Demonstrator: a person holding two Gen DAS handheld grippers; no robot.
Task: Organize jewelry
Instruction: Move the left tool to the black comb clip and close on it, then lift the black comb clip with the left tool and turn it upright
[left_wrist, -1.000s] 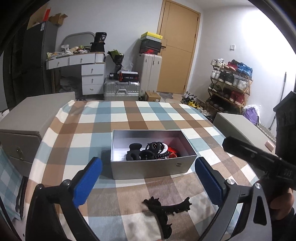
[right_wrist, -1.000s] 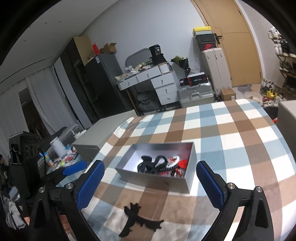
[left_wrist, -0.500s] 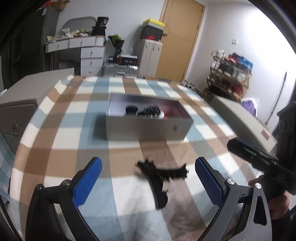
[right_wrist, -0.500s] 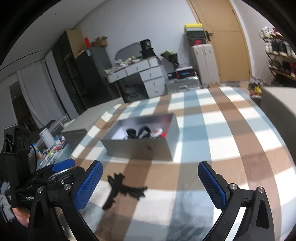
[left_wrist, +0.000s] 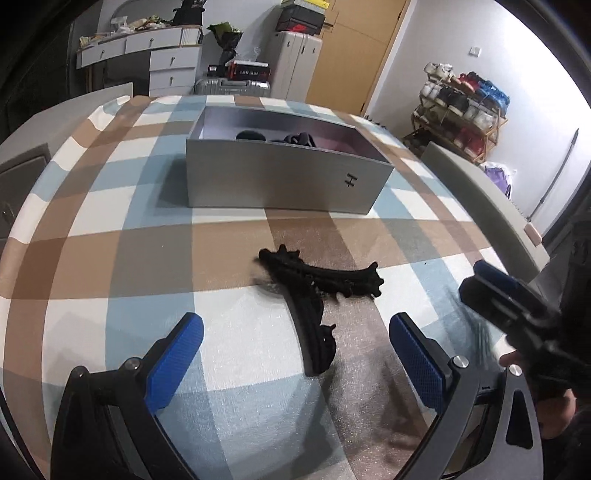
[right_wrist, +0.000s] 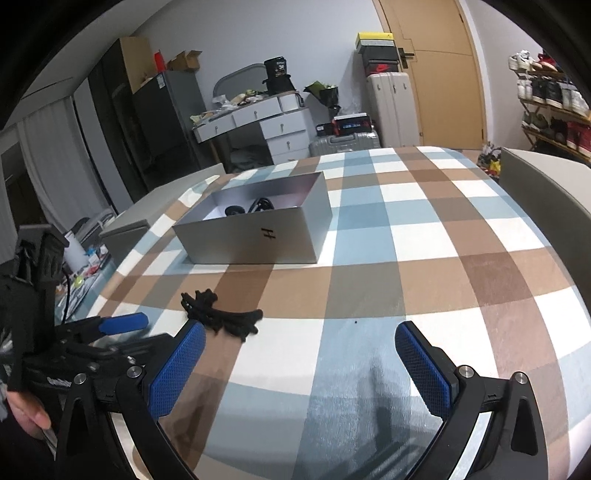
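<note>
Left wrist: hair claw (left_wrist: 317, 295) whole.

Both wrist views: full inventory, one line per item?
hair claw clip: 1, black, lying open on the tablecloth in front of the box, between the left gripper's fingers in its view
box: 1, silver-grey, open top, on the tablecloth beyond the clip
items in box: several, black, only tops visible, count unclear
tablecloth: 1, blue, brown and white check
suitcases: 2, white upright, silver lying flat, by the door
shoe rack: 1, wood, full of shoes
left gripper: 1, black with blue pads, open, low over the clip
right gripper: 1, same, open, over bare cloth right of the clip
</note>
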